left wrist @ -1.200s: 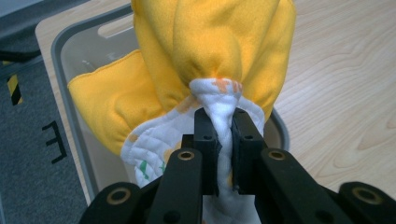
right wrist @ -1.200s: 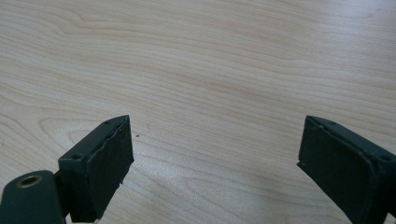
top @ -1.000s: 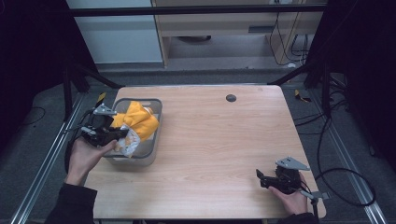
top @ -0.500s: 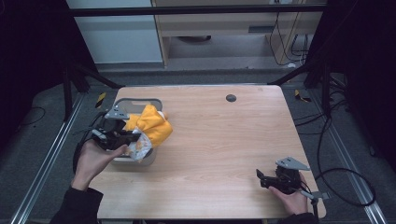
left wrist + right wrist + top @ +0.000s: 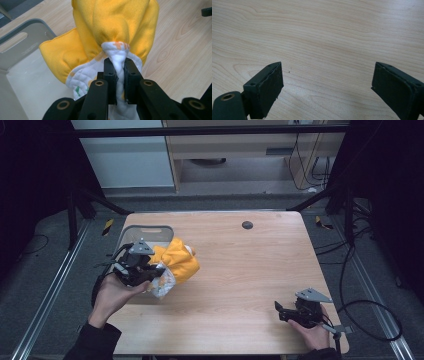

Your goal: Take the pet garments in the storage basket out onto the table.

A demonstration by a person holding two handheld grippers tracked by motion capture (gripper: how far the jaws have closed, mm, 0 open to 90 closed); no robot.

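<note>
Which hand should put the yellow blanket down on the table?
Left. The left gripper already pinches the yellow and white quilted cloth above the wooden table; the right gripper is open, far off.

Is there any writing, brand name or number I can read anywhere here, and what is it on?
None can be read.
Orange marks on the white edge of the yellow cloth, just above the left gripper: possibly letters, cut off and not readable.
Faint embossed mark on the grey bin wall: too blurred to read.
Green specks on the cloth's white side: a printed pattern, not text.
</note>
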